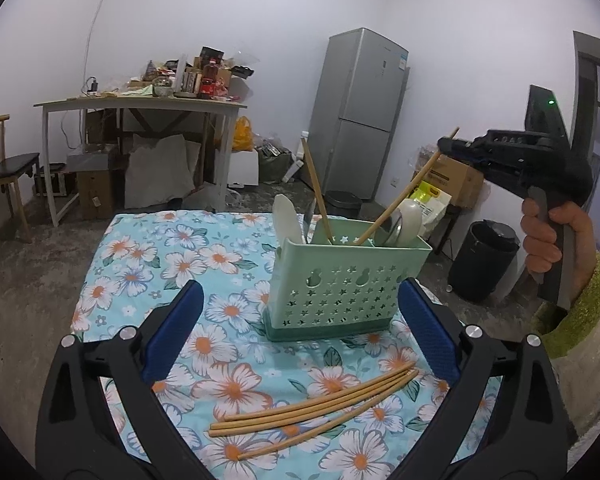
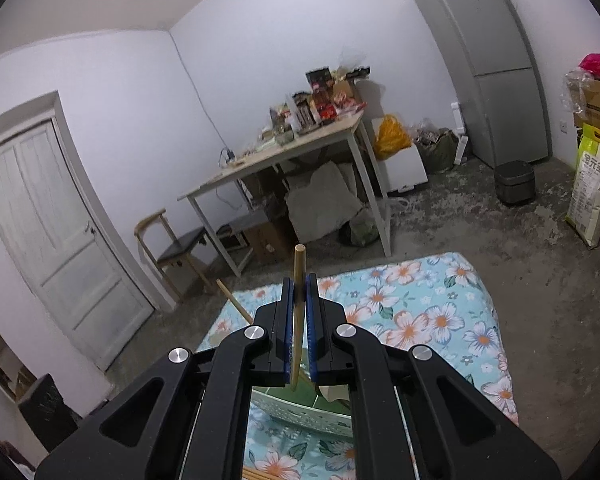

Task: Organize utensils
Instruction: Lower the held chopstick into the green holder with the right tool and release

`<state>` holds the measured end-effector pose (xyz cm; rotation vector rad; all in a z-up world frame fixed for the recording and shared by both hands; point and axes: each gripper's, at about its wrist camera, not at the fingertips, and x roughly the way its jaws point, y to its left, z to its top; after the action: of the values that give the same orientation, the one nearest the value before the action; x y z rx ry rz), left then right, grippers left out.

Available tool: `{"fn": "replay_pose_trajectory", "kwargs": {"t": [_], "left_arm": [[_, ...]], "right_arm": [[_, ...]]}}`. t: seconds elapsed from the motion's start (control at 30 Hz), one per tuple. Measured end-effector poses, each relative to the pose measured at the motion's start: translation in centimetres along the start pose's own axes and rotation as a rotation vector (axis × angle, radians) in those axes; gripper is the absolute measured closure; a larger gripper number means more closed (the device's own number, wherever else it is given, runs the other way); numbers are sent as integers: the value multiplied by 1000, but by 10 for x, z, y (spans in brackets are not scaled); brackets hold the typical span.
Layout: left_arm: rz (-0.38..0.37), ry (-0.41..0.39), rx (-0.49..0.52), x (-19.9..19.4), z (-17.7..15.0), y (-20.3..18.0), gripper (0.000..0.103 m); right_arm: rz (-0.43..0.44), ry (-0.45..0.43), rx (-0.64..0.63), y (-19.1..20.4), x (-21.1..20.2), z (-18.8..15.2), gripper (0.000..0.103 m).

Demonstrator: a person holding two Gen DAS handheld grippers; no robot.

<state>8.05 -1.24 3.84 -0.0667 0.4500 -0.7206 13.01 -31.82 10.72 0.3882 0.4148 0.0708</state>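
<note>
A pale green perforated utensil holder (image 1: 340, 292) stands on the flowered tablecloth (image 1: 160, 248). In it are white spoons (image 1: 286, 216) and an upright chopstick (image 1: 316, 188). My right gripper (image 1: 446, 146) hovers above the holder's right side, shut on a wooden chopstick (image 1: 404, 196) whose lower end dips into the holder. In the right wrist view the right gripper (image 2: 300, 284) clamps that chopstick (image 2: 299, 264) over the holder (image 2: 300, 412). My left gripper (image 1: 300, 292) is open wide and holds nothing. Several loose chopsticks (image 1: 312, 404) lie on the cloth in front of it.
A hand (image 1: 548, 240) in a green-cuffed sleeve holds the right gripper's handle. Beyond the table are a grey fridge (image 1: 360, 112), a black bin (image 1: 484, 260), a cluttered trestle table (image 1: 140, 104), a chair (image 1: 8, 168) and a white door (image 2: 48, 216).
</note>
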Motion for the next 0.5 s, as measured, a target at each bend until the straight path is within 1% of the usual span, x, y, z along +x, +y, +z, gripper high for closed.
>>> {"fn": "replay_pose_trajectory", "kwargs": {"t": [0.1, 0.17, 0.2, 0.23, 0.27, 0.3, 0.33, 0.5], "left_arm": [[-6, 13, 2, 2, -2, -1, 8], [-7, 18, 7, 2, -3, -2, 8], [-7, 20, 8, 2, -4, -2, 8], [-9, 24, 9, 3, -5, -2, 8], [-11, 28, 11, 3, -5, -2, 8], [-12, 31, 12, 3, -7, -2, 8], [-13, 34, 14, 4, -7, -2, 8], [-23, 56, 11, 7, -10, 0, 8]], "right_arm": [[-16, 77, 1, -1, 20, -4, 96], [-32, 116, -1, -3, 30, -8, 96], [-37, 118, 1, -3, 32, -8, 95], [-42, 119, 2, -4, 33, -9, 92], [-43, 117, 1, -4, 32, -9, 82], [-44, 109, 3, -4, 30, -10, 76], [-45, 95, 3, -5, 26, -9, 67], [-50, 45, 1, -5, 6, -5, 60]]}}
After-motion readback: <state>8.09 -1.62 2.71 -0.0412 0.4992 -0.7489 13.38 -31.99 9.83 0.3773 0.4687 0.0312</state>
